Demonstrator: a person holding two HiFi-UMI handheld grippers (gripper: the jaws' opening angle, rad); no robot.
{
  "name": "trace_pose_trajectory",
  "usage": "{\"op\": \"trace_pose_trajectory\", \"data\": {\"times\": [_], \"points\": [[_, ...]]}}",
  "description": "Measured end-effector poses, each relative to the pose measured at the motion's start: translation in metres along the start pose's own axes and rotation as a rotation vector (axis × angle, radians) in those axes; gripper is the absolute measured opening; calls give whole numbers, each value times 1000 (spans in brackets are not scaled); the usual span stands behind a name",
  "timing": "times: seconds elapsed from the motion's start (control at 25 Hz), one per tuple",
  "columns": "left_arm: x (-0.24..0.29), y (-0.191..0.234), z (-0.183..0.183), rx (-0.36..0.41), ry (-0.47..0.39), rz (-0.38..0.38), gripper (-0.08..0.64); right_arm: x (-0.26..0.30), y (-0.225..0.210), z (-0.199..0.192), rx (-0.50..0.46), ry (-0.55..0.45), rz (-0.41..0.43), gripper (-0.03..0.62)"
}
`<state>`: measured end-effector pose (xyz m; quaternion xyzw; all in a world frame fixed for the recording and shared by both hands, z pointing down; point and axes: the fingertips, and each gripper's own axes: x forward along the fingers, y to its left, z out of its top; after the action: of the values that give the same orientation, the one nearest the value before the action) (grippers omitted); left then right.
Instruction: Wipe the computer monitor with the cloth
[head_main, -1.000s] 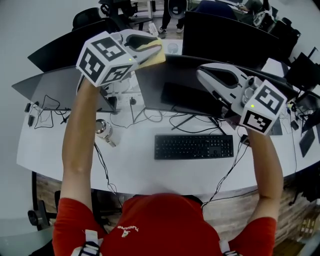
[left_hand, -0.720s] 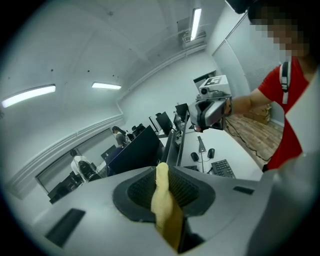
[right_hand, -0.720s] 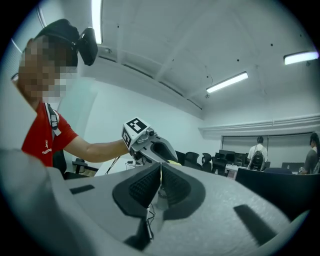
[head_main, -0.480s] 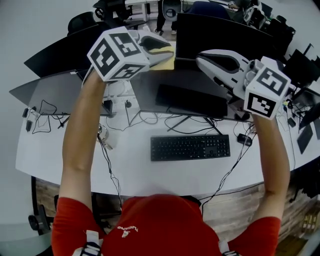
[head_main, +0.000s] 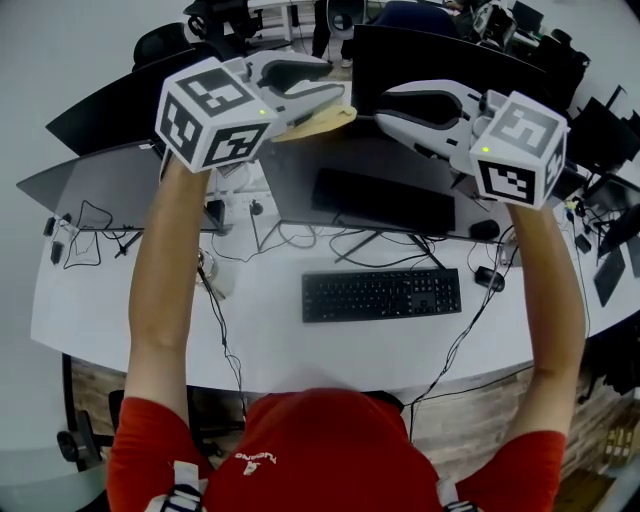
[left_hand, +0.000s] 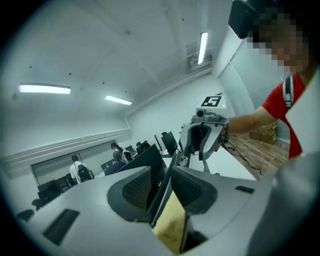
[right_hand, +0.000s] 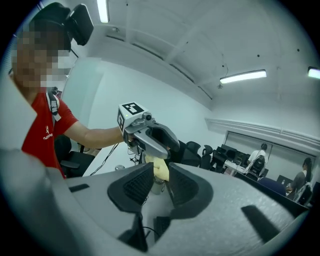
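My left gripper (head_main: 335, 80) is raised over the top edge of the dark computer monitor (head_main: 300, 180). Its jaws are opening. A yellow cloth (head_main: 322, 120) sits between them, lying along one jaw with a gap beside it in the left gripper view (left_hand: 170, 230), and droops below them. My right gripper (head_main: 385, 105) faces it from the right, a short way off. Its jaws are opening with nothing between the pads. In the right gripper view, the cloth (right_hand: 160, 169) hangs under the left gripper (right_hand: 155, 140), beyond the right gripper (right_hand: 156, 172).
A black keyboard (head_main: 382, 294) lies on the white desk (head_main: 130, 310) below the monitor, with a mouse (head_main: 490, 278) to its right and cables around. Another monitor (head_main: 110, 180) stands on the left and more (head_main: 450, 70) behind. People sit in the background (right_hand: 257, 157).
The right gripper has risen, turned toward the left gripper and opened its jaws. The left jaws have spread, and the flat cloth now droops.
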<state>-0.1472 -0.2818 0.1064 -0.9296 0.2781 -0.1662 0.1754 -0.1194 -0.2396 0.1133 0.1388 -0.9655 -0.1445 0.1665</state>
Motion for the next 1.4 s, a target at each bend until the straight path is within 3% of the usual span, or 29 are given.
{"op": "trace_pose_trajectory", "data": {"times": [0.24,0.48,0.84,1.12,1.24,1.4], "points": [[-14,8,-8,-31,-38,56,104,24,-4,10,8,20,78,110],[-30,6,2,-83,-120,59,104,42,-17,19,15,73,167,118],[-46,11,11,-156,-234,91,104,91,-1,1,95,182,403,187],[-58,20,8,-210,-287,143,104,118,13,-7,70,258,458,190],[-65,24,8,-219,-305,173,104,127,17,-19,3,335,450,125],[-76,29,6,-218,-305,202,104,124,17,-26,-40,371,428,106]]}}
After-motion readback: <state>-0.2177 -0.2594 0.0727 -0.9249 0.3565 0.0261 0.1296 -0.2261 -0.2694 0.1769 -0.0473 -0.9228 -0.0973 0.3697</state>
